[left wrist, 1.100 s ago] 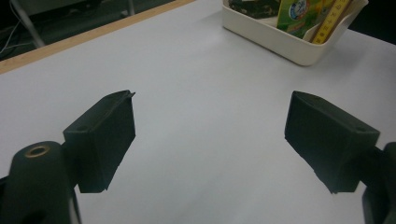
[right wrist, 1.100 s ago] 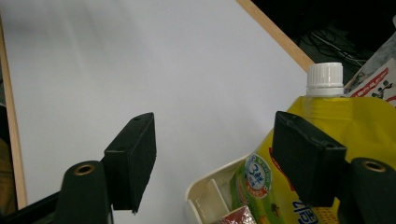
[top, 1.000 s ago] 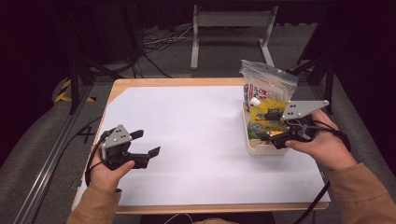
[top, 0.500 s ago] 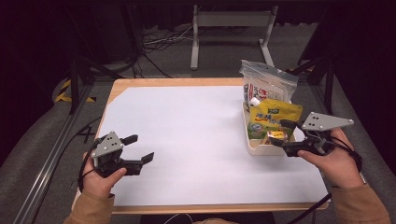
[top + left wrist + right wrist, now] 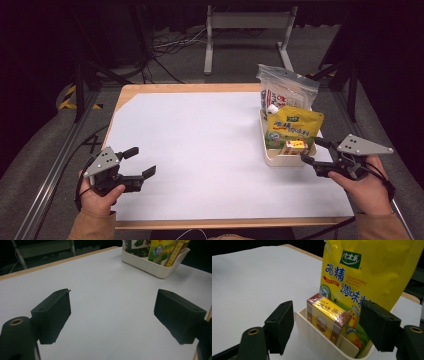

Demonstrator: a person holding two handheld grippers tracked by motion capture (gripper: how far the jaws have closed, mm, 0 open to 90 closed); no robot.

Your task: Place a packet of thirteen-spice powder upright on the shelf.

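Observation:
A cream bin (image 5: pixel 281 160) stands at the table's right edge, holding a yellow seasoning pouch (image 5: pixel 294 126), a small yellow-and-red box (image 5: pixel 295 146) and a clear bag (image 5: pixel 286 93) behind them. My right gripper (image 5: pixel 316 155) is open just off the bin's near right corner, empty. Its own view has the box (image 5: pixel 327 317) and the pouch (image 5: pixel 367 272) upright in the bin (image 5: pixel 324 345) between its jaws. My left gripper (image 5: pixel 139 162) is open over the white sheet at the near left, nothing between its fingers (image 5: pixel 52 315); the bin (image 5: pixel 156 266) lies far ahead.
A white sheet (image 5: pixel 200 145) covers most of the wooden table (image 5: pixel 150 88). Metal rails run along both sides, and a stand (image 5: pixel 245 22) and cables lie on the floor beyond the far edge. The person's hands hold both grippers near the front edge.
My right gripper has pulled back out of the bin toward the near right edge, leaving the small box standing in it. The left gripper has drifted toward the front edge.

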